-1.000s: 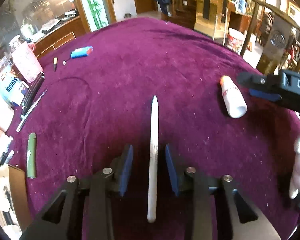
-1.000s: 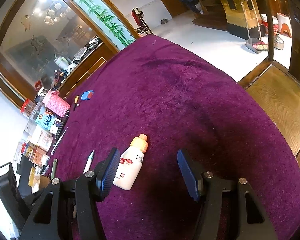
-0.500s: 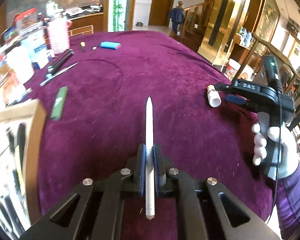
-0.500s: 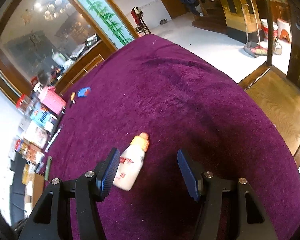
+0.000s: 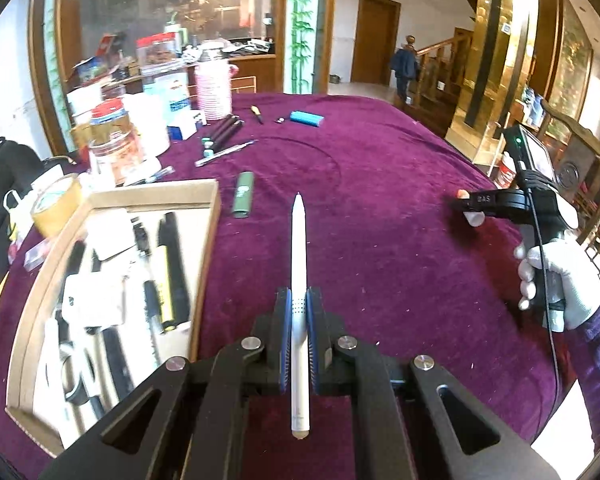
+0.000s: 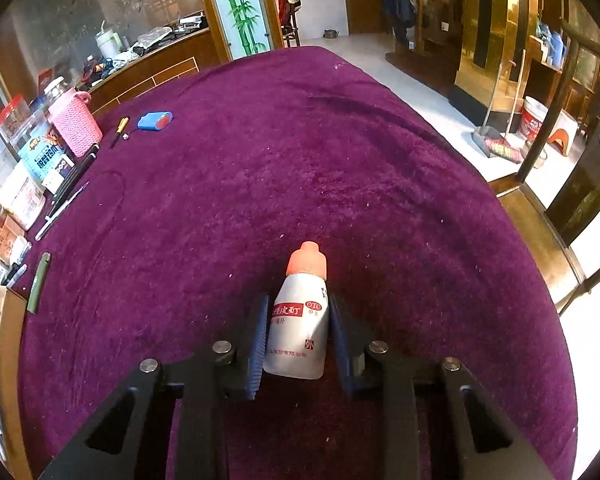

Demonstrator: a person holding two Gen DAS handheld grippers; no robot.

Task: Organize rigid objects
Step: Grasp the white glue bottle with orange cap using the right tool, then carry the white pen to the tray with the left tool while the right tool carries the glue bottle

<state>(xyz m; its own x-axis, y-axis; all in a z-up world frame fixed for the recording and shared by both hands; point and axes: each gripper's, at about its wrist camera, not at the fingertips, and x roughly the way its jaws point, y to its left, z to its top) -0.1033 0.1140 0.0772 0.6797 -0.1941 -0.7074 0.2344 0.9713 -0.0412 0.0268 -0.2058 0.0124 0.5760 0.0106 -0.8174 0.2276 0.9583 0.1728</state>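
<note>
here, white pen (image 5: 299, 280) pointing forward, bottle (image 6: 300, 320) likewise, perhaps tilted

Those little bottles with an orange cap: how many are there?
1. The white bottle lies on the purple cloth between the right tongs, which are closing on it. Others may be hidden among the clutter at the table's edge.

Purple velvet cloth (image 6: 300, 168) over the table. Along its far edge — pink woven basket (image 6: 75, 122), clear jars with red lids (image 5: 114, 136), boxes. Beyond: bamboo-painted panel (image 6: 240, 4), wooden staircase (image 5: 440, 64), red broom and dustpan (image 6: 496, 146) on the floor.
</note>
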